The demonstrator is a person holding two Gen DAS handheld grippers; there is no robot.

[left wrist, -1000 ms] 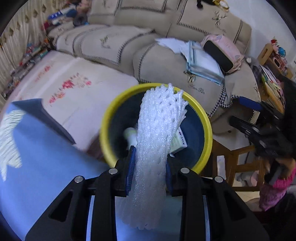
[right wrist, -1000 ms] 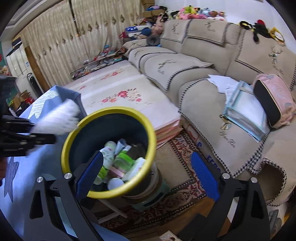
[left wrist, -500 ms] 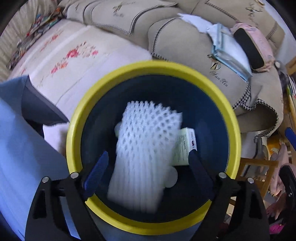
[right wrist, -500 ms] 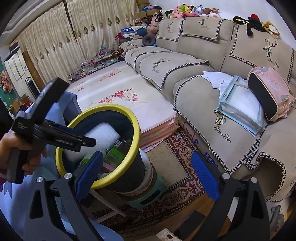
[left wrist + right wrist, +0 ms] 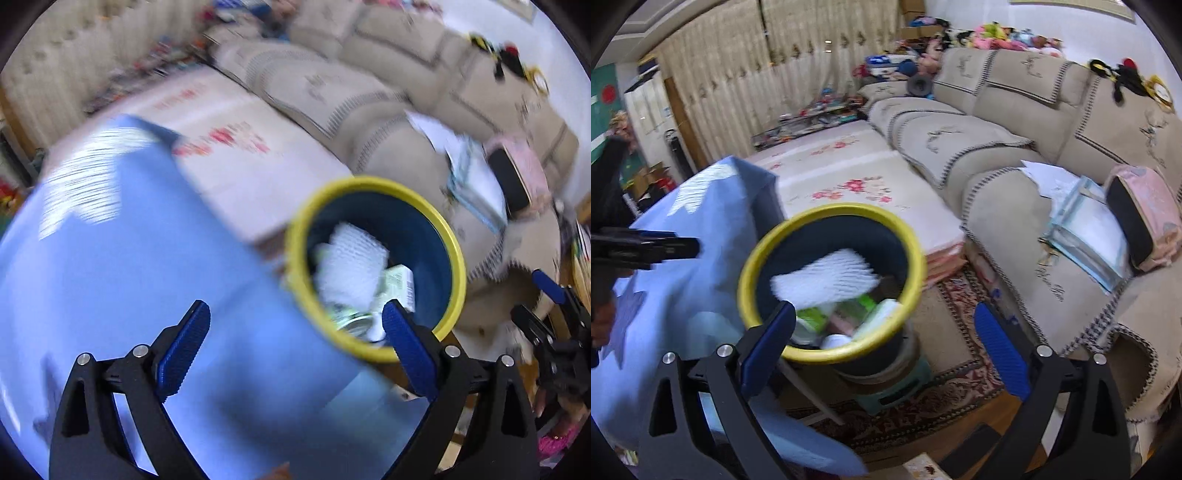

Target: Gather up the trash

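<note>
A dark blue bin with a yellow rim [image 5: 458, 266] [image 5: 827, 214] stands beside a table under a blue cloth [image 5: 110, 280] [image 5: 683, 295]. A white foam net sleeve [image 5: 351, 262] [image 5: 827, 277] lies inside it on top of bottles and a small carton [image 5: 399, 284]. My left gripper [image 5: 295, 347] is open and empty, over the cloth just left of the bin; it shows at the left edge of the right wrist view [image 5: 646, 247]. My right gripper [image 5: 882, 343] is open and empty, above the bin's near side.
A beige sofa [image 5: 1015, 147] with papers, a clear folder [image 5: 1086, 229] and a pink bag [image 5: 1145, 218] fills the right. A floral mat [image 5: 849, 184] lies behind the bin. A patterned rug [image 5: 942, 387] and a green stool [image 5: 894, 387] are under the bin.
My left gripper opened and let the foam net drop into the bin, then pulled back and to the left over the blue cloth. The right gripper stayed open near the bin.
</note>
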